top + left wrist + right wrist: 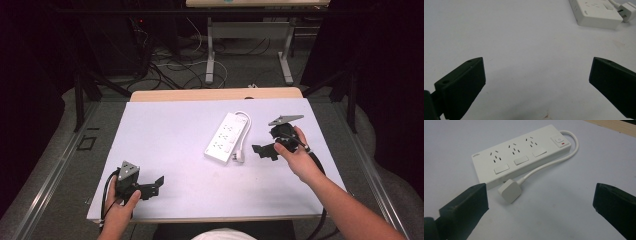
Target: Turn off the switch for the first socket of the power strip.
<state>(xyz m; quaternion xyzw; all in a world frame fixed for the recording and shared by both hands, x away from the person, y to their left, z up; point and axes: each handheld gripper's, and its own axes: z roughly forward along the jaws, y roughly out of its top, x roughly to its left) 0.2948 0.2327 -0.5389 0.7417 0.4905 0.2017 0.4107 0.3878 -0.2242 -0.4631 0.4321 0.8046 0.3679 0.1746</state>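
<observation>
Left gripper [159, 183]: near edge of surface [165, 135], jaws spread, empty.
Right gripper [261, 150]: jaws spread, just beside plug [509, 190].
Plug: lying against power strip [520, 155], mid-surface.
Advice: probably centre jaws over plug's sides before closing.

A power strip [225, 136] lies mid-table [165, 135], its plug [238, 158] just beside its near right end. The right gripper [264, 150] sits right of it, the left gripper [156, 183] near the front left.
</observation>
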